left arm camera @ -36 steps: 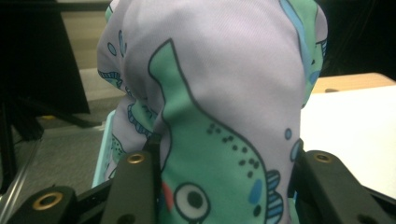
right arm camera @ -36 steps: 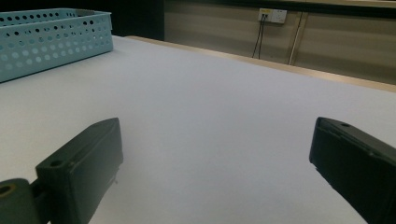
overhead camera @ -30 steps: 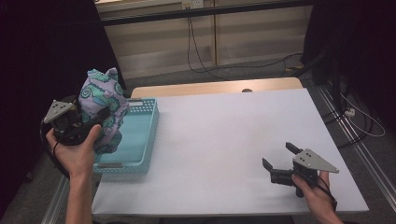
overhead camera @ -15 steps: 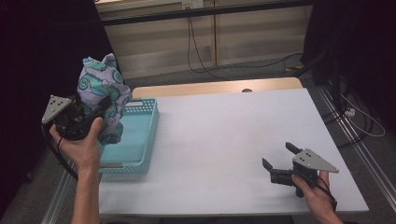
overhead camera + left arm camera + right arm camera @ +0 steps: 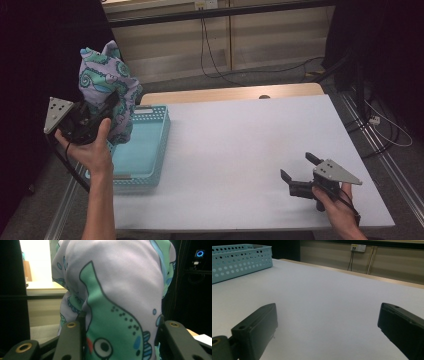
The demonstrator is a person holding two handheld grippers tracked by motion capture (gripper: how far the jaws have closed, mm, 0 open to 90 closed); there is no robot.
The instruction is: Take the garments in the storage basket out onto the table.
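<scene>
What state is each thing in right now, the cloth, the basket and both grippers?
Cloth: bunched, lifted clear of the basket, clamped in the left gripper.
Basket: upright on the table, nothing visible inside.
Left gripper: raised, jaws shut on the cloth.
Right gripper: low over the table, jaws open, holding nothing.

The premises appeared to be a lab or recording studio. A plain white rectangular tabletop (image 5: 240, 145) stood between black curtains (image 5: 385, 45). Loose black cables (image 5: 220, 55) trailed across the grey carpeted floor (image 5: 280, 75). A white wall socket (image 5: 358, 247) sat on the beige panelled wall (image 5: 280, 35).
</scene>
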